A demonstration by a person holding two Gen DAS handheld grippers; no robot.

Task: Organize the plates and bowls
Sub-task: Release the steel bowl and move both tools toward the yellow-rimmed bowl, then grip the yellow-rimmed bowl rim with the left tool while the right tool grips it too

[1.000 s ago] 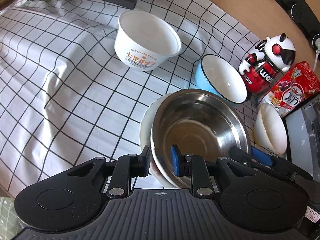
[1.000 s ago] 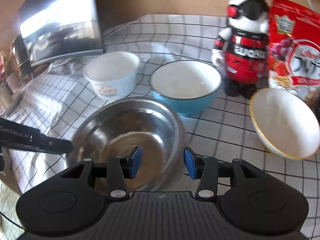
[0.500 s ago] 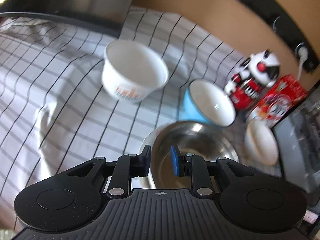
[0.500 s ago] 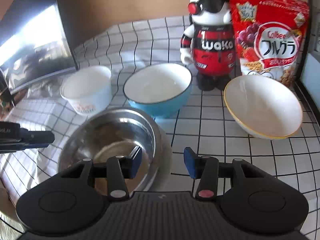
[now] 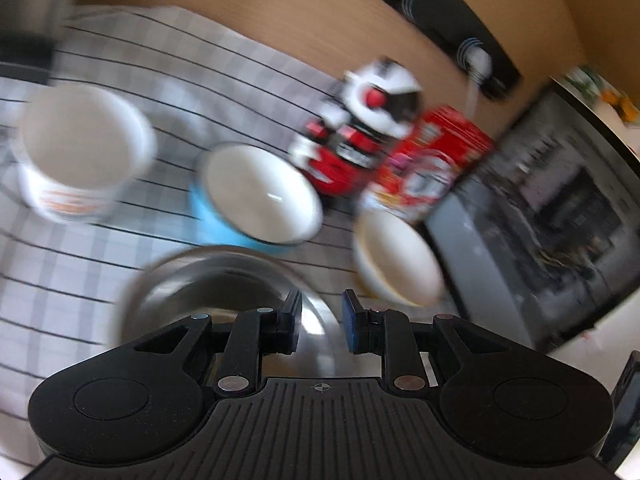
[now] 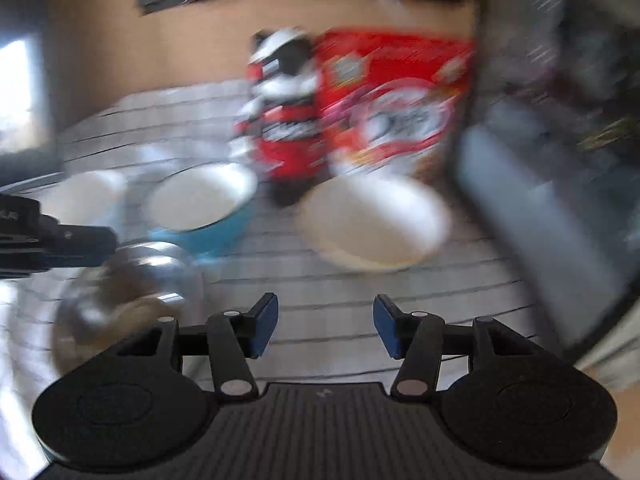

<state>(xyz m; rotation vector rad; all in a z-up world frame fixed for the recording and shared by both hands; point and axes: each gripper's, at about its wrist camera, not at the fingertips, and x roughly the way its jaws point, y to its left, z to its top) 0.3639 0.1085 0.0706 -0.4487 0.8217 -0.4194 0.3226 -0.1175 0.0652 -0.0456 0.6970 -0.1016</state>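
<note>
A steel bowl (image 5: 224, 292) sits mouth up on the checked cloth (image 5: 60, 272) that covers the surface, nearest the cameras; its shiny inside reflects the light, and blur hides whether anything lies under it. Just behind it stands a blue bowl (image 5: 260, 196) with a white inside and a dark rim, tilted a little toward the left wrist camera. To the right of that is a cream bowl (image 5: 396, 260) with a yellowish rim, also mouth up. Far left stands a white paper tub (image 5: 80, 152) with orange print on its side, upright and open at the top. All four are round, so none has a long axis to speak of.

The left tongs (image 5: 320, 322) stand at a narrow gap above the near right part of the steel bowl; nothing sits between the pads and they touch nothing. The right tongs (image 6: 325, 326) are wider, with the jaws opening, and only bare cloth shows between them; the cream bowl (image 6: 372, 224) lies ahead of them and the steel bowl (image 6: 128, 288) to their left, where the left tongs (image 6: 60, 240) reach in from the edge.

Behind the bowls stand a red, white and black toy figure (image 5: 360, 140) and a red cereal bag (image 5: 436, 164), with a dark appliance (image 5: 540, 220) at the right.
</note>
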